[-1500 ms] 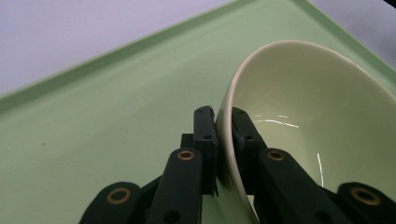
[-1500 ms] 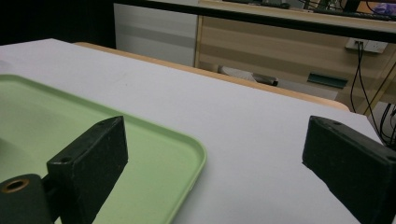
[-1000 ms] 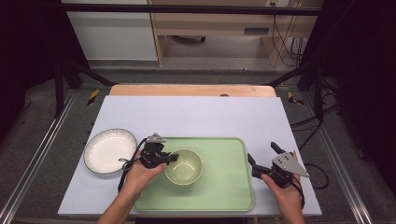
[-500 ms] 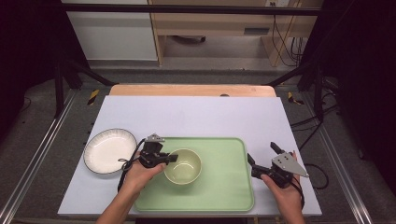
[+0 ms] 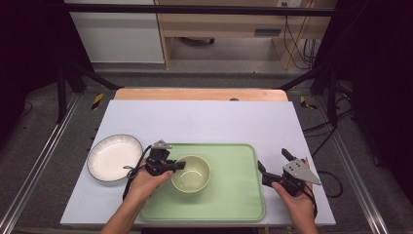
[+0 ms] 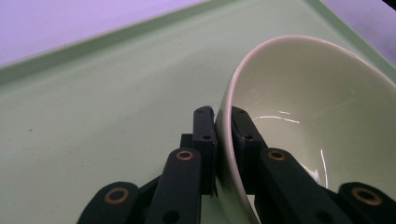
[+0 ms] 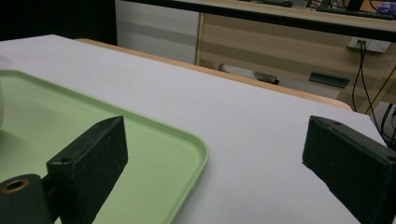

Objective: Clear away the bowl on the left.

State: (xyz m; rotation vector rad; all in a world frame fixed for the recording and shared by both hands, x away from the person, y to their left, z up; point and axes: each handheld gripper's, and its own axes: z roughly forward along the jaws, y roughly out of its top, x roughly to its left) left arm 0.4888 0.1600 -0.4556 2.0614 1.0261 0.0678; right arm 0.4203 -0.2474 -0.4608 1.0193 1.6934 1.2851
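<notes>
Here, working down from the biggest thing:

- We note the table point(image 5: 204, 122), covered by a pale lilac sheet, with a wooden edge showing at the far side.
- On its near half we see a green tray point(image 5: 234, 195), lying flat, its long side running across the table.
- Left of the tray, just beside its rim, sits a white plate point(image 5: 113, 158) with a dark edge.
- On the left part of the tray stands a pale green bowl point(image 5: 191, 173), upright in the high view.
- The left gripper point(image 5: 176, 165) has its jaws pinched narrow on the bowl's left rim; in the left gripper view we see one jaw inside the wall and one outside.
- The right gripper point(image 5: 273, 163) sits at the tray's right edge with jaws spread wide, holding nothing; we see one jaw over the tray corner, the other over the sheet.
</notes>
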